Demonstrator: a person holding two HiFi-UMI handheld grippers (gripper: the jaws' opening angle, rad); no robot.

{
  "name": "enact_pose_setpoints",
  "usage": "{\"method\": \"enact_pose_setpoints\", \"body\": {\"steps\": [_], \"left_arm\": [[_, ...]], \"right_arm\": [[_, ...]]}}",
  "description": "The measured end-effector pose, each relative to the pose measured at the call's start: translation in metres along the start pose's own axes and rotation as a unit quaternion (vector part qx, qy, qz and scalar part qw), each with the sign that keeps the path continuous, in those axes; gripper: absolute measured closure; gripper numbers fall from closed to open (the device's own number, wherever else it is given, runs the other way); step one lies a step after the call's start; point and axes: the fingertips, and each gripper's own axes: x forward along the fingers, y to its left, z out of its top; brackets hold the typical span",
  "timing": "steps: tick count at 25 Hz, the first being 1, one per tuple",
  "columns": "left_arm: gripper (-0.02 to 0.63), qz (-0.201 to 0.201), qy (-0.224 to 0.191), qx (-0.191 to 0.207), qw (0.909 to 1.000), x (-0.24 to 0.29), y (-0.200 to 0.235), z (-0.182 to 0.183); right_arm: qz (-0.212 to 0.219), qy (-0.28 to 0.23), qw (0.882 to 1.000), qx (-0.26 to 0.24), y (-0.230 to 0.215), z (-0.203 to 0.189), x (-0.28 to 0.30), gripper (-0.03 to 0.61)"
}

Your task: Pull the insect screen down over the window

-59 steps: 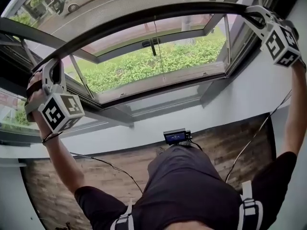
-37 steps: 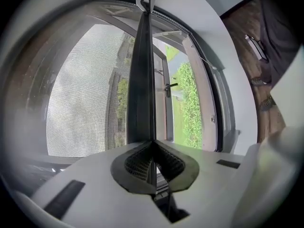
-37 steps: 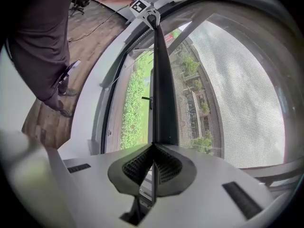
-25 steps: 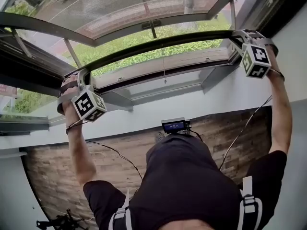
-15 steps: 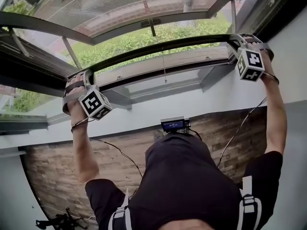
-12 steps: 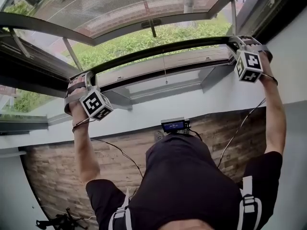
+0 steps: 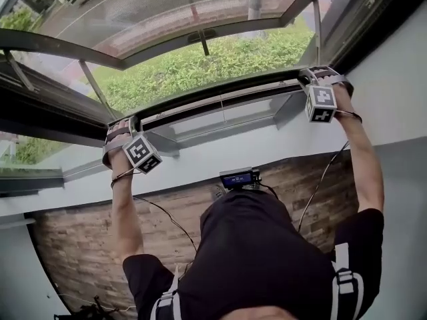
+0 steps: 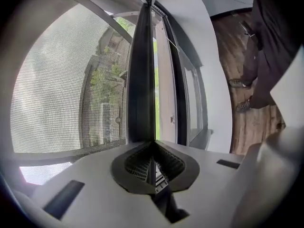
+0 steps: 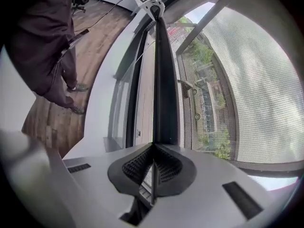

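Bearing on stiff pull bar [image 7: 220,93] ends, our left hand-held gripper [image 7: 131,121], right hand-held gripper [image 7: 309,74] both pressed together; insect screen [image 7: 153,12] flimsy, we avoid mesh.

Head view — high up, looking steeply down over the person's torso [image 7: 267,259] to the screen bar [image 7: 220,93] and the floor [image 7: 80,259]. Left gripper view rides close, sighting along the bar [image 8: 141,80] lengthwise. Right gripper view does the same from the opposite end [image 9: 164,80]. All three views share the bar — the gripper views also share the mesh [image 8: 61,89].
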Motion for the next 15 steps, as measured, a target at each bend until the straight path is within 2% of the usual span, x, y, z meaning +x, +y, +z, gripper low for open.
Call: {"method": "enact_pose_setpoints", "body": {"steps": [8,11,15], "left_arm": [[0.598,-0.006,0.019,0.003,0.9998,0.02,-0.022,-0.009],[0.598,0.001,0.021,0.007,0.9997,0.026,-0.026,-0.008],[0.598,-0.017,0.025,0.006,0.9995,0.034,-0.038,-0.005]], "right_arm": [[-0.007,0.015,1.0,-0.003,0.015,0.013,0.016,0.565],[-0.001,0.017,1.0,-0.003,0.019,0.013,0.016,0.565],[0.021,0.026,0.999,0.001,0.033,0.013,0.023,0.565]]}}
